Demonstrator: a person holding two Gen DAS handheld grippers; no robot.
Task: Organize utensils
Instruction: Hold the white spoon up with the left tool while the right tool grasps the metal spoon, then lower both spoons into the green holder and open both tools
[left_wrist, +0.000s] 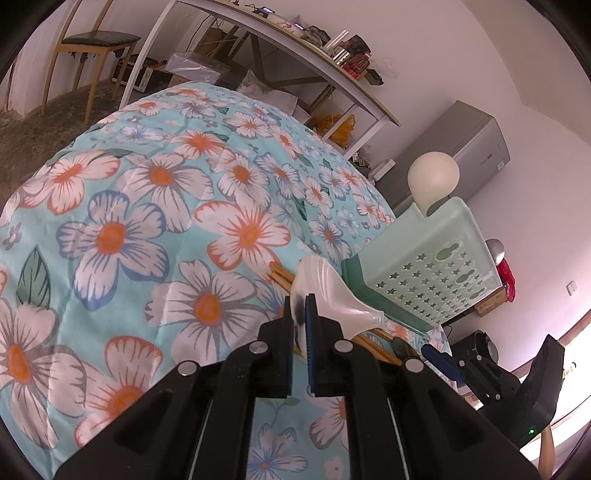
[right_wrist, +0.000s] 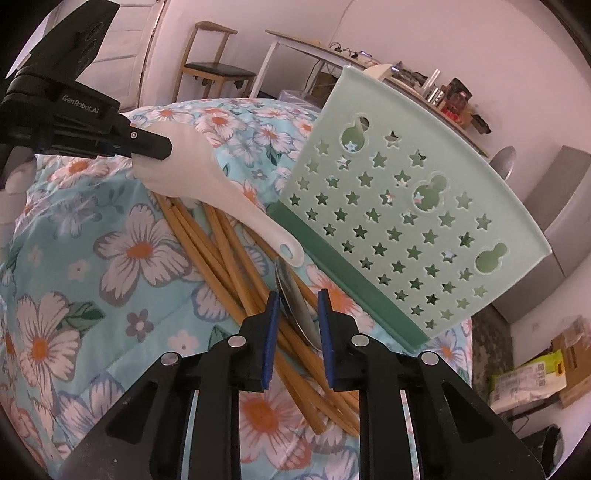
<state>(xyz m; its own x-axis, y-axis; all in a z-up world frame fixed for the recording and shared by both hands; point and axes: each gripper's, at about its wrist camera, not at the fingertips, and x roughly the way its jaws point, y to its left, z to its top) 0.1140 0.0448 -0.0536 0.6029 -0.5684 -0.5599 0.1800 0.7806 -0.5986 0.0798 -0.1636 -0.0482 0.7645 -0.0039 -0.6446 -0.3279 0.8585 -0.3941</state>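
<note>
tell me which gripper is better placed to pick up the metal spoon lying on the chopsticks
Right. The right gripper already straddles the metal spoon, while the left gripper is shut on the white rice paddle.

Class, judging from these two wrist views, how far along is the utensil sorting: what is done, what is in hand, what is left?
Done: one white ladle stands in the green holder. In hand: the left gripper is shut on a white spoon; the right gripper straddles a metal spoon, not yet gripped. Left: the chopsticks on the floral cloth.
</note>
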